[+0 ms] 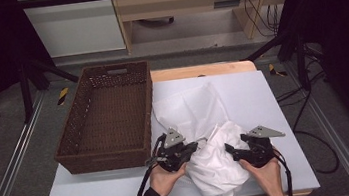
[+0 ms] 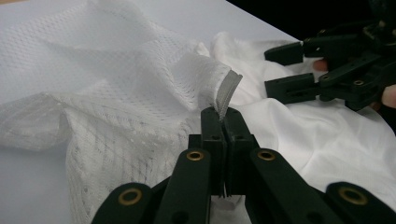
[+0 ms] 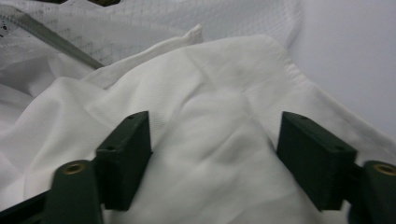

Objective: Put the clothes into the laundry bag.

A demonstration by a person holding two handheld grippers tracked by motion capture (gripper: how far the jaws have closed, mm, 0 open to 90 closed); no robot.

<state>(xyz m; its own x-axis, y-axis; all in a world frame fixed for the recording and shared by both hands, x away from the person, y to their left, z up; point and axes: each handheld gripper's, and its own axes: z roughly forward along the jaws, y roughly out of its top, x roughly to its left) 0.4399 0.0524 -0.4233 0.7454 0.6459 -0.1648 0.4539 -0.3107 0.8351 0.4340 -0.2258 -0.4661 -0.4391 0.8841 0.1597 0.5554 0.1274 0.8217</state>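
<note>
Wicker basket (image 1: 107, 116) sits on the counter (image 1: 275, 116), off to the left of both tongs and apart from them, its near wall just left of the left tongs. Left tongs (image 1: 199, 144) in the high view point right, toward the white garment (image 1: 208, 139), which lies crumpled on the counter between and beyond the two tongs. In the left gripper view the left tongs (image 2: 223, 122) are pinched tight on a grey-edged hem (image 2: 227, 91) of the garment (image 2: 116, 93); the hem strip stands up from between the jaw tips, with mesh fabric bunched to the left of the jaws and smooth white cloth to their right. Right tongs (image 2: 285, 70) show farther off at upper right in that view, jaws apart, tips over the smooth cloth. In the high view the right tongs (image 1: 230, 150) point left at the garment's right-hand fold, facing the left tongs with the bunched cloth between them. In the right gripper view the right tongs (image 3: 212, 149) stand wide, holding nothing; the garment (image 3: 210, 93) lies below and between the two jaws, a raised fold running up the gap, pads not pressing on it. Bare counter (image 3: 355, 56) shows to the right of the right jaw. The person's hands grip both tool bodies at the near edge of the counter.
</note>
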